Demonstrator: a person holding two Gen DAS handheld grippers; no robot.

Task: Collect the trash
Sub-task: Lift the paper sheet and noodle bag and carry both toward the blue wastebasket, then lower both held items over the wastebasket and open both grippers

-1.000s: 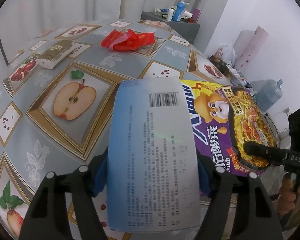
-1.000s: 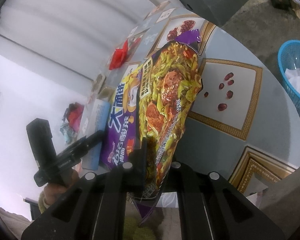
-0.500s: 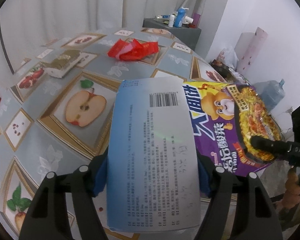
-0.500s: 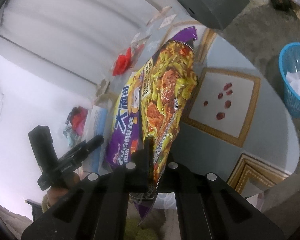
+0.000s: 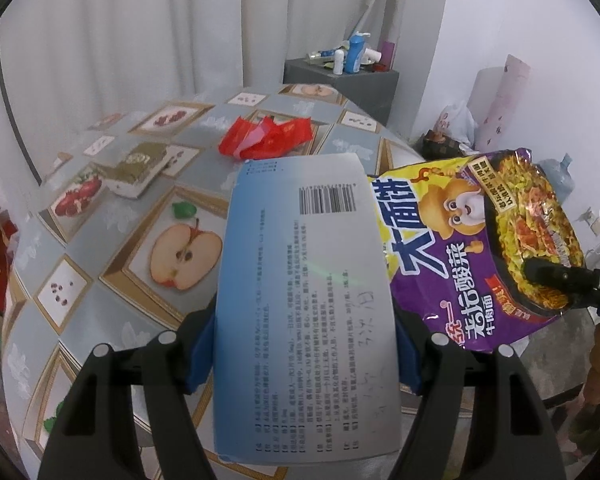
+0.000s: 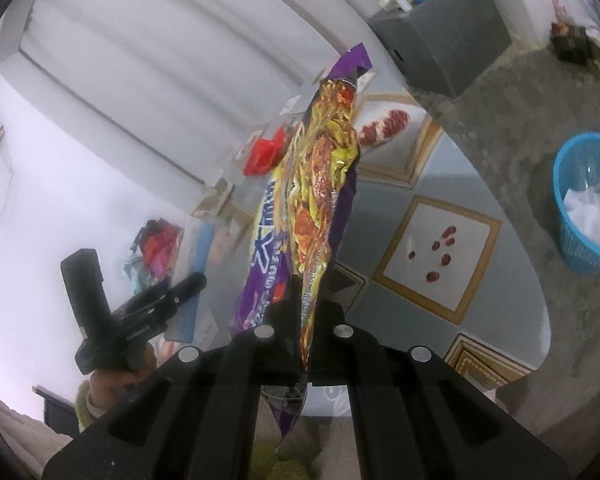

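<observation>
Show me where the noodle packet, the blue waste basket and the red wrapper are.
noodle packet [image 6: 320,184], right wrist view, on its printed front.
blue waste basket [image 6: 580,248], right wrist view, on its outer wall.
red wrapper [image 5: 266,140], left wrist view, on its crumpled middle.

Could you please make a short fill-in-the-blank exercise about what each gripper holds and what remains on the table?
1. The left gripper holds a flat blue-and-white ____.
2. The right gripper is shut on a purple ____ packet.
3. The crumpled wrapper on the table is ____.
4. The blue plastic basket stands on the ____.

Missing words: box; noodle; red; floor
</observation>
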